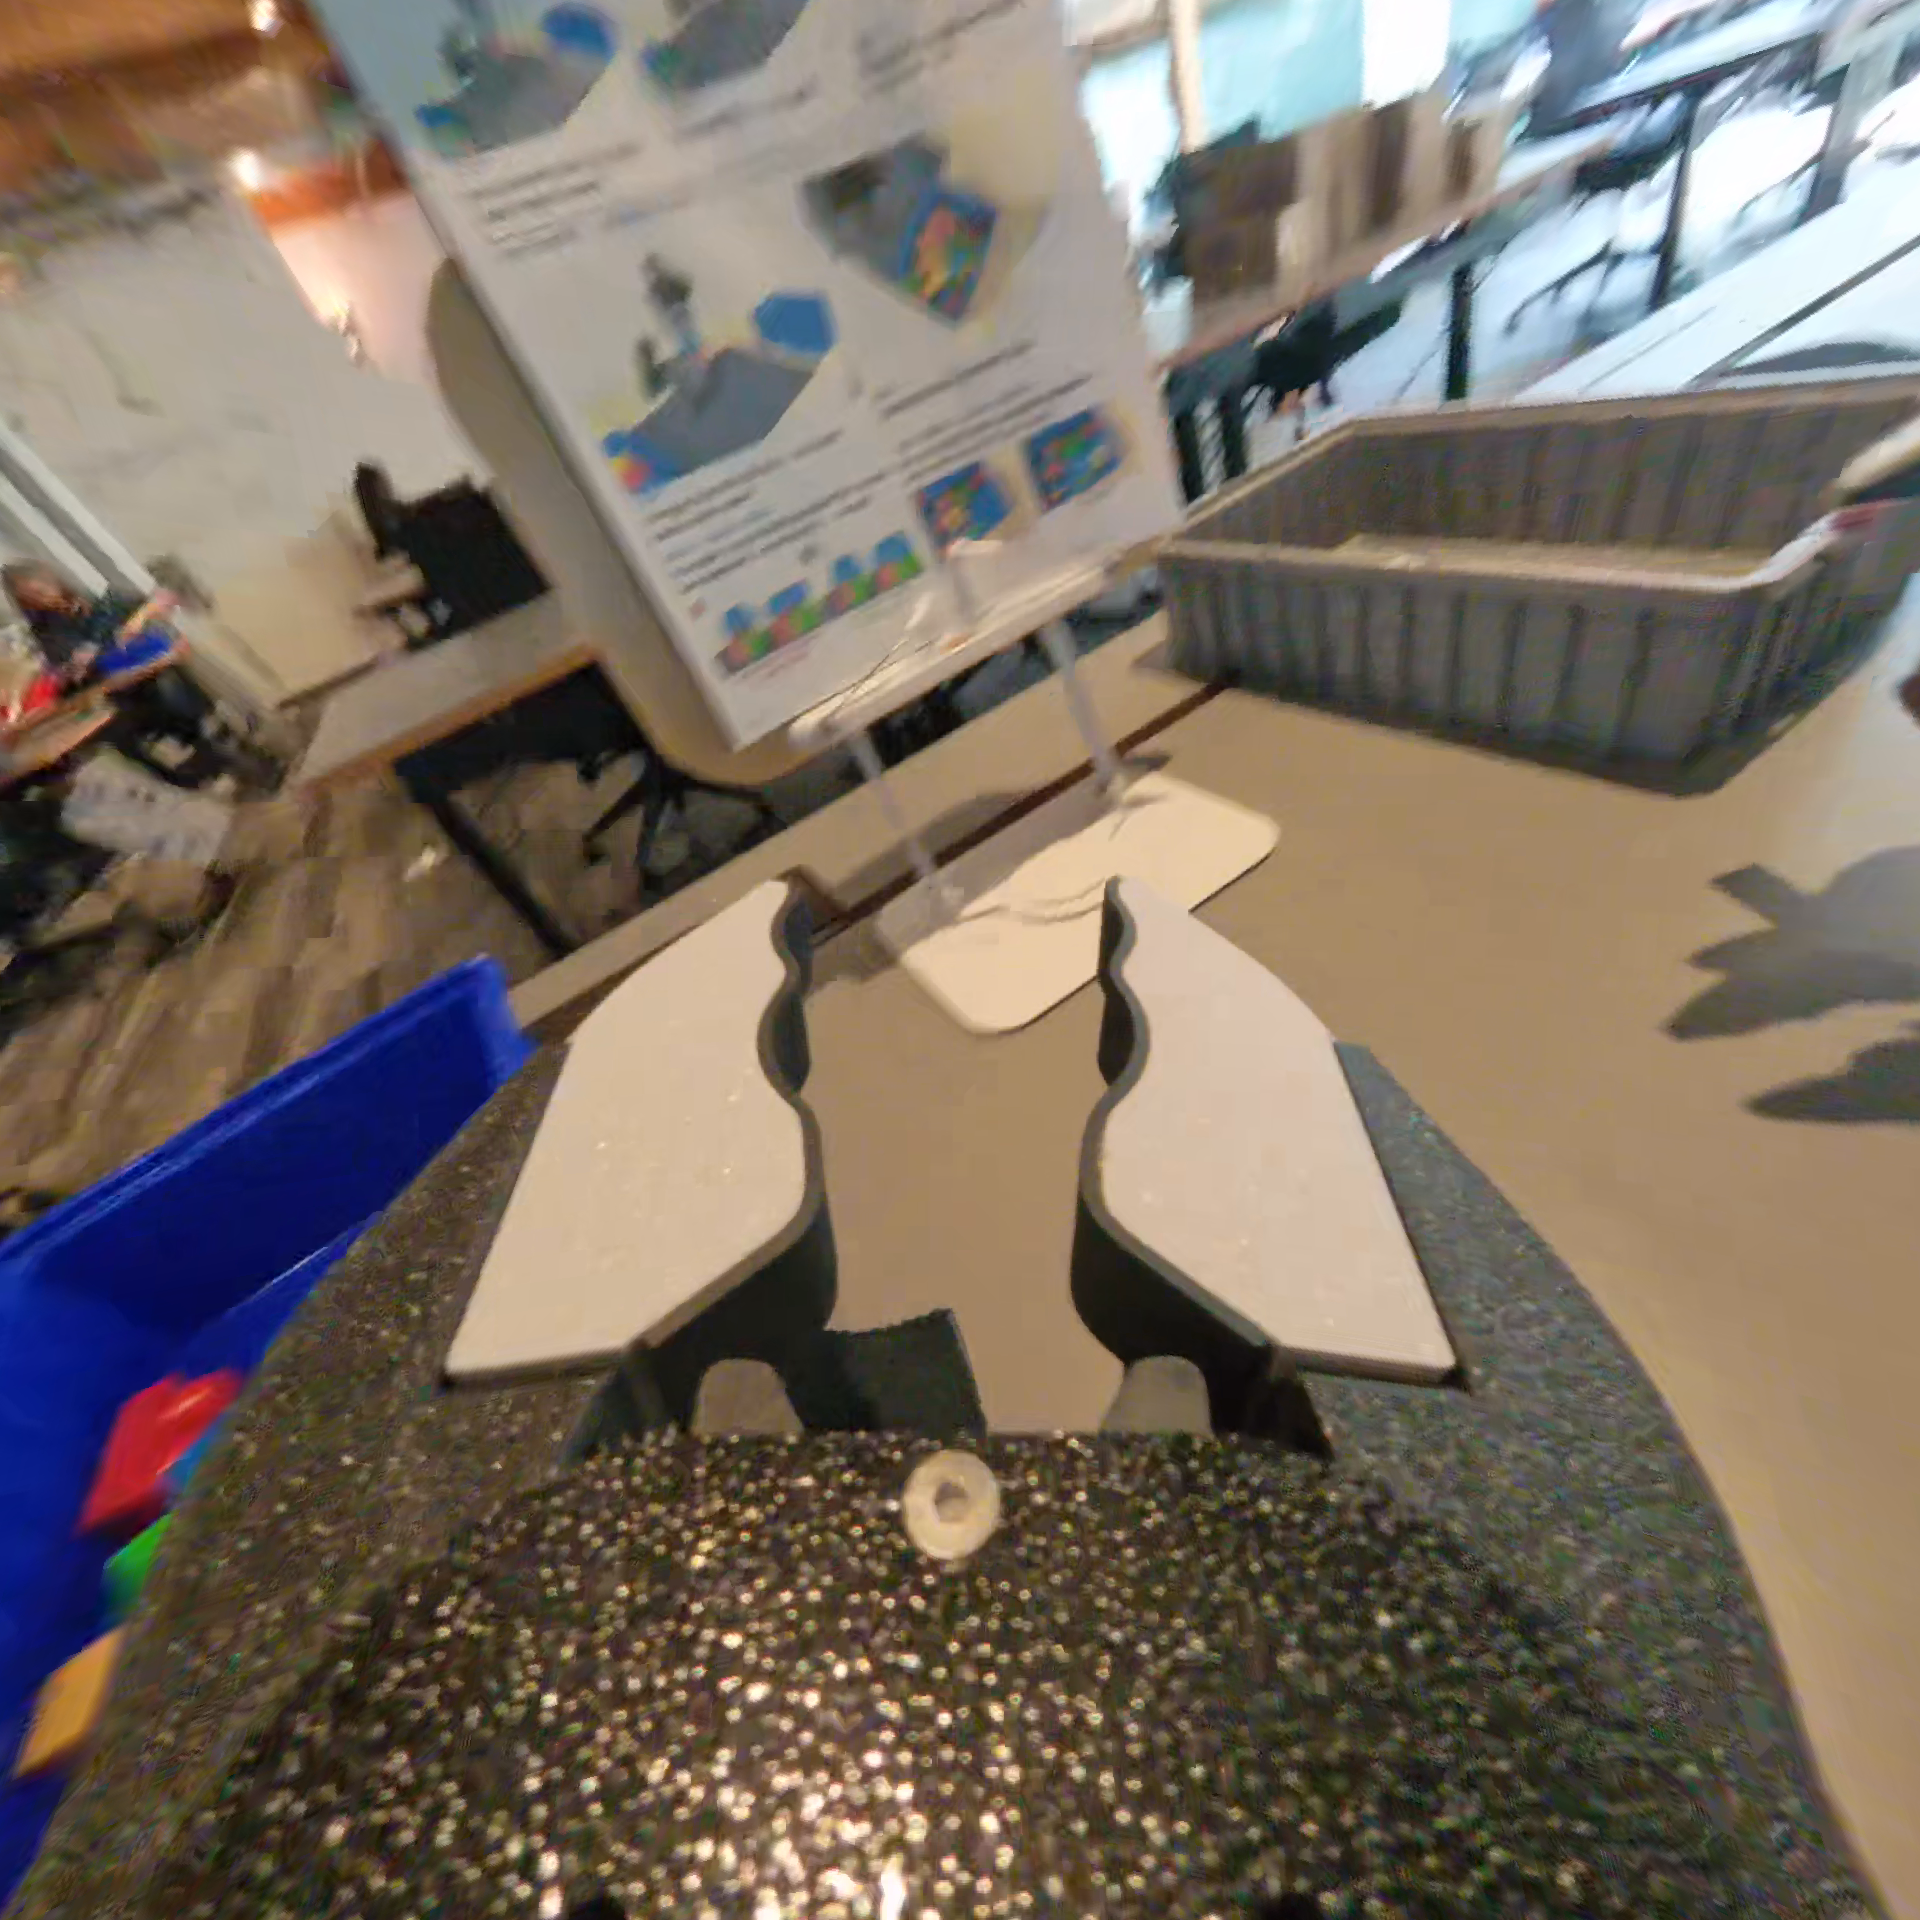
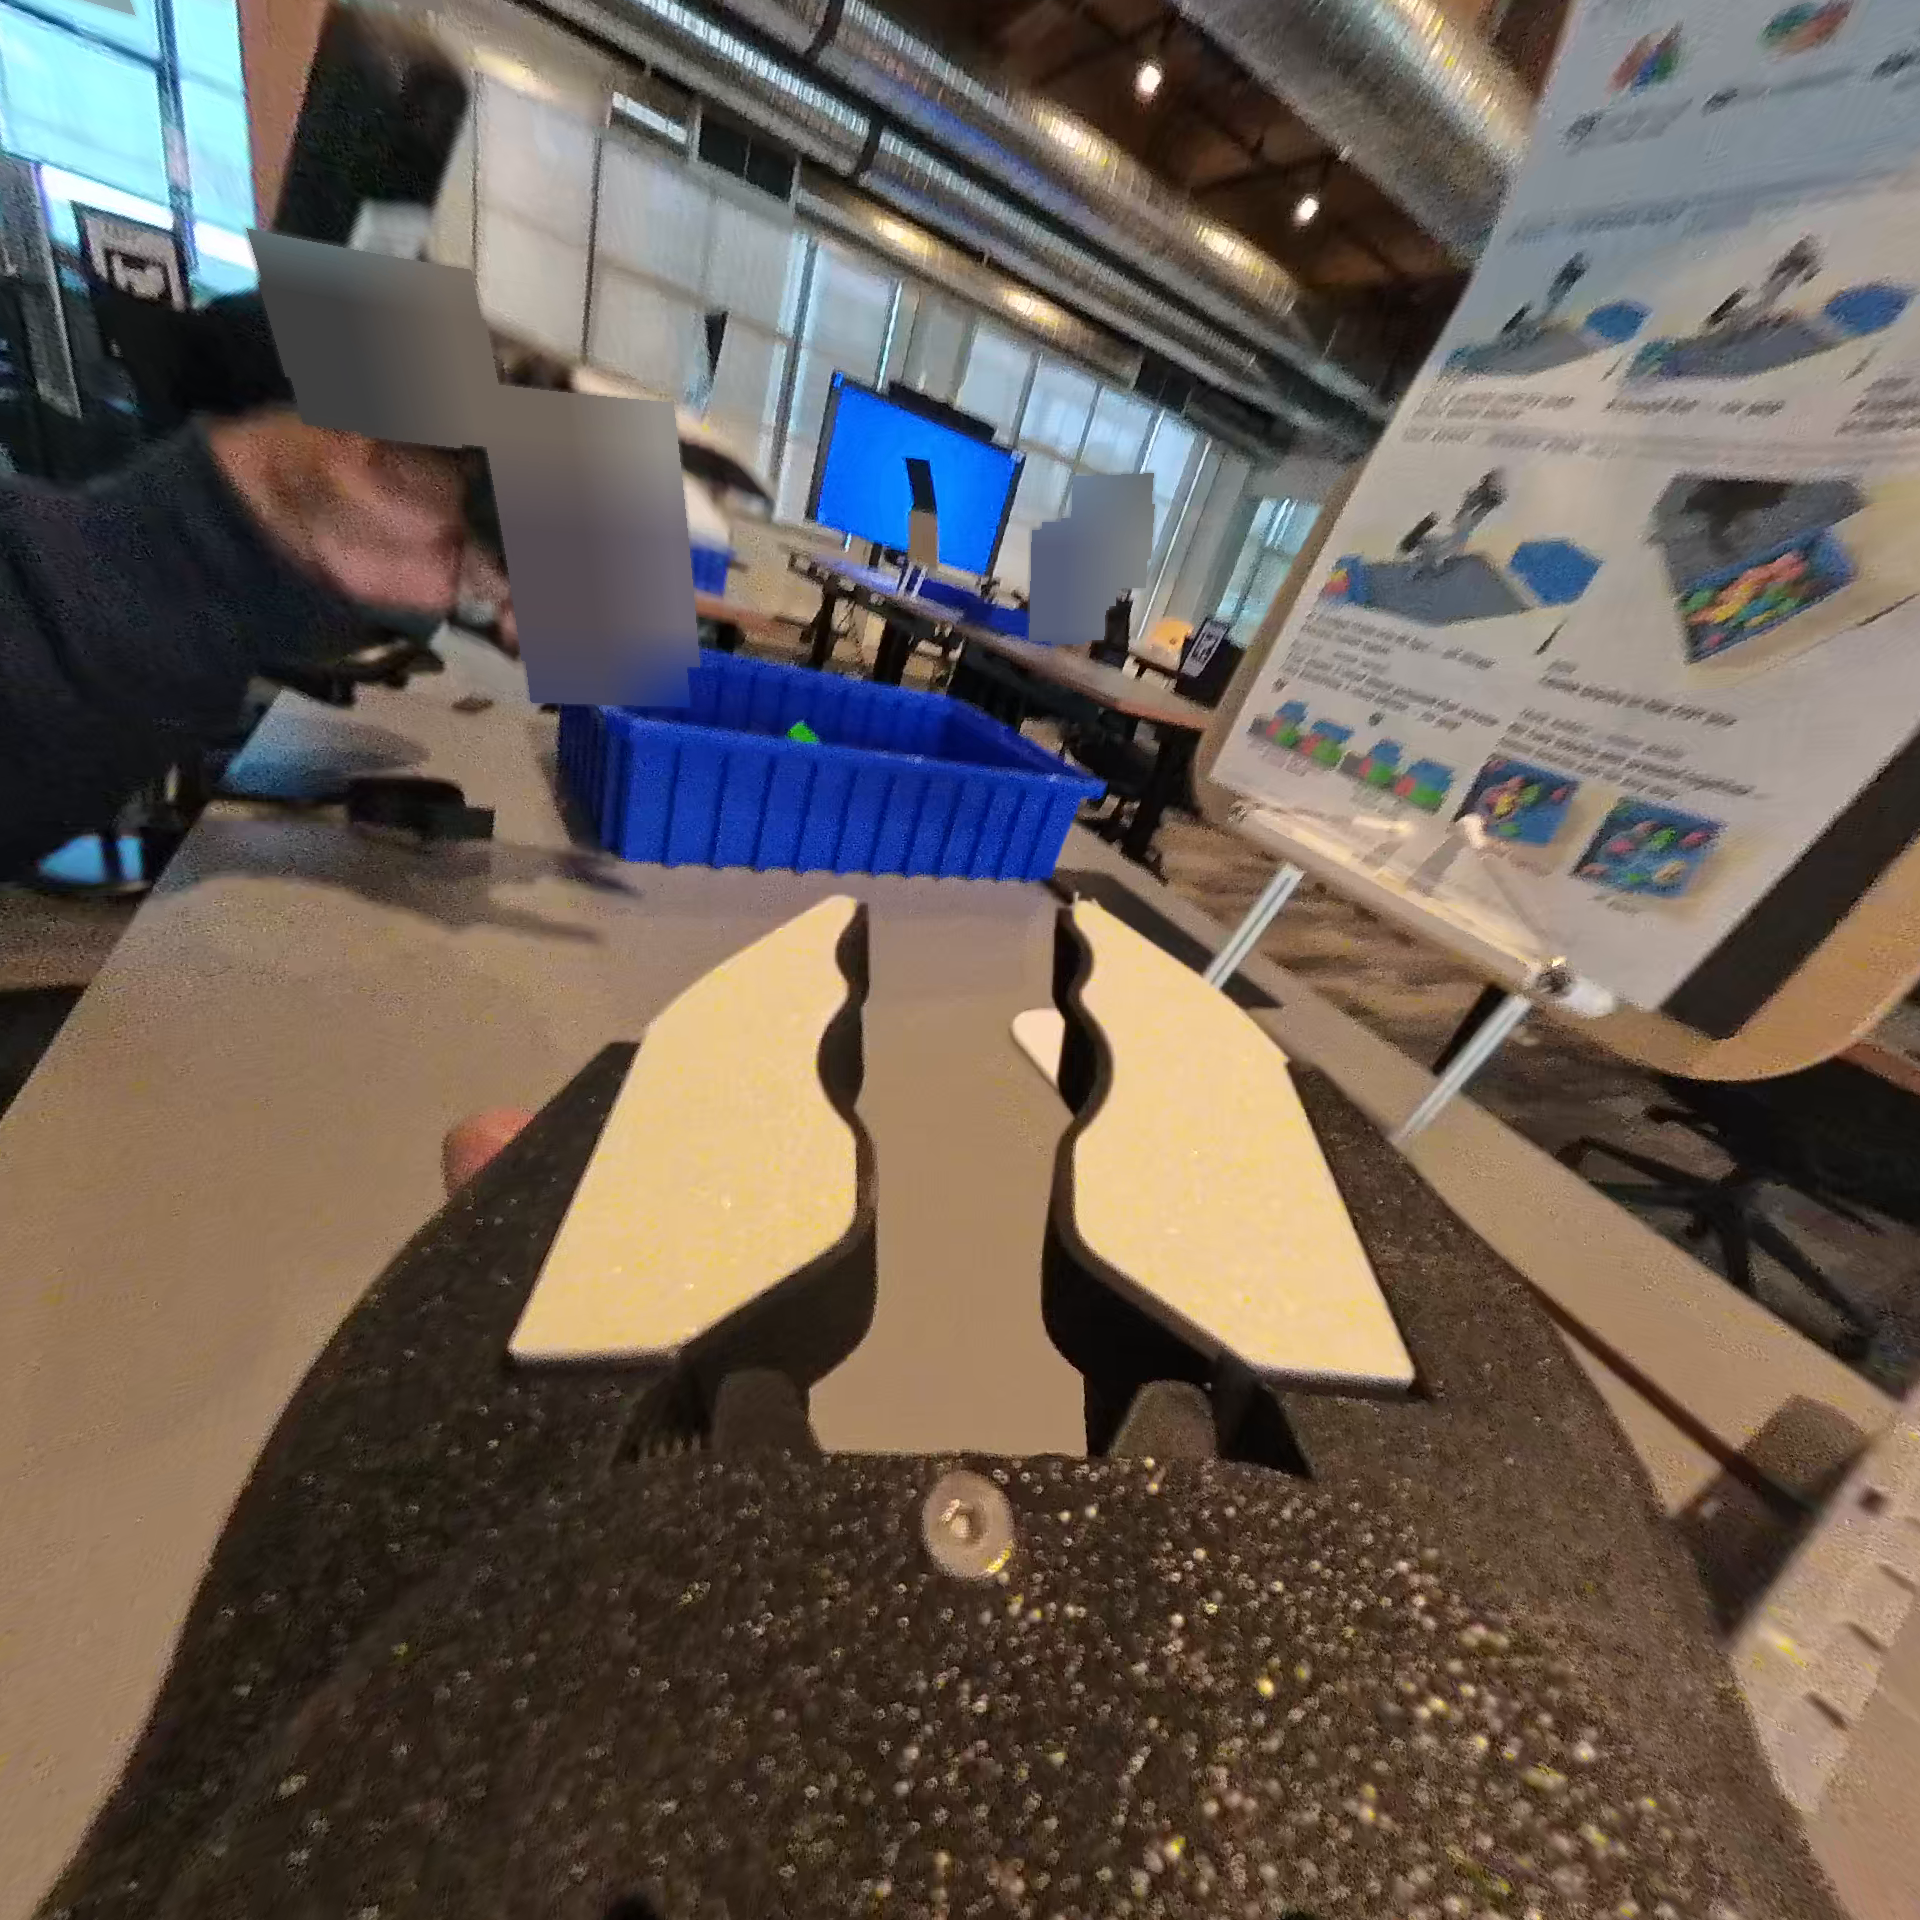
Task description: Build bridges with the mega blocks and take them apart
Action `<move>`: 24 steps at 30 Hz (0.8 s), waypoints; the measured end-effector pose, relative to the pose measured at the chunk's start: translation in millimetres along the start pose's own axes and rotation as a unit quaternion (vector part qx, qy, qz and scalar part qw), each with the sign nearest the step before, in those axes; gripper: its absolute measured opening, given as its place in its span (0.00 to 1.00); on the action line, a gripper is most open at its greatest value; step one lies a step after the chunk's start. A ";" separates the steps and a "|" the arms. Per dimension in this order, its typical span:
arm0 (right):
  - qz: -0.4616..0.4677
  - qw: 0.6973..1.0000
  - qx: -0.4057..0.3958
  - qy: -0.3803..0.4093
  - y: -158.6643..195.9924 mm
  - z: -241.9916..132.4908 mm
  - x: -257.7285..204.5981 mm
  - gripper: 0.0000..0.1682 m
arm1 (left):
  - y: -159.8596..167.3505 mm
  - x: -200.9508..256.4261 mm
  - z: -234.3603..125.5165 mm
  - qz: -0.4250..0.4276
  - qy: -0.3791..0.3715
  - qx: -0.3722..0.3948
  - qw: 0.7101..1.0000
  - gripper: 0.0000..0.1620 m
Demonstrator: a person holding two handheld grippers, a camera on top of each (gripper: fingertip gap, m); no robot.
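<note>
Left wrist view, left to right. A blue bin sits at the near left edge of the grey table; red, green and orange mega blocks are visible inside it, blurred. The left gripper hangs above bare table with its jaws spread wide and nothing between them. Just beyond the fingertips stands an instruction board on thin metal legs, fixed to a white base plate lying flat on the table. At the far right is a grey ribbed bin; its contents cannot be made out. Dark shadows fall on the table at right.

Right wrist view, left to right. A person's dark sleeve and hand reach in at the far left. A fingertip shows at the left flank of the gripper body. The right gripper is held low over bare table, jaws parted to a moderate gap, holding nothing. Far beyond it the blue bin rests on the table, one green block showing above its rim. A blue screen stands in the room behind. The instruction board fills the right side, tilted.

No block lies on the table in either view; the blocks seen are in the blue bin.
</note>
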State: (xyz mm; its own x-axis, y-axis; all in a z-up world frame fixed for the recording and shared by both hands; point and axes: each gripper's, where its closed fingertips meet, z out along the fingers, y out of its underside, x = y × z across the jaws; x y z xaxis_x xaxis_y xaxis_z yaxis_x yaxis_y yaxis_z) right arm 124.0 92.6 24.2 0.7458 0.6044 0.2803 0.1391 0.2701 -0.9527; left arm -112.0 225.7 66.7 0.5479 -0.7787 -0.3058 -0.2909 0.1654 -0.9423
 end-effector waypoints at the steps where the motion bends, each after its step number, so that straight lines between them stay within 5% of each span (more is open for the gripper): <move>1: 0.001 1.000 -0.013 -0.009 6.6 2.8 -5.3 0.20 | -1.1 -16.5 -11.6 0.006 -0.009 -0.023 1.000 0.33; 6: 0.000 0.998 -0.036 -0.045 20.3 9.3 -26.0 0.18 | 22.5 -104.0 -52.8 0.067 -0.056 -0.178 0.980 0.33; 10: 0.004 0.997 -0.053 -0.063 31.2 13.0 -37.0 0.17 | 77.4 -163.0 -51.4 0.063 -0.040 -0.321 0.944 0.33; 16: -0.012 0.993 -0.083 -0.085 44.4 22.7 -53.3 0.17 | 216.6 -186.0 -18.4 -0.017 0.012 -0.586 0.810 0.35; 24: -0.065 0.985 -0.131 -0.094 64.4 22.2 -63.9 0.17 | 262.1 -164.8 3.3 -0.125 0.071 -0.619 0.772 0.45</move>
State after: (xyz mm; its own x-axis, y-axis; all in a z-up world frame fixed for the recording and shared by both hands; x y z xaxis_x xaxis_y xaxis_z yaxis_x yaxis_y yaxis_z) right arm 70.8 88.0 -52.4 0.5803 0.7119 0.3956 0.4075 0.1668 -0.8979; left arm -276.0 399.4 -130.3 0.6426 -0.7654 -0.0341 -0.7647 -0.6379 -0.0914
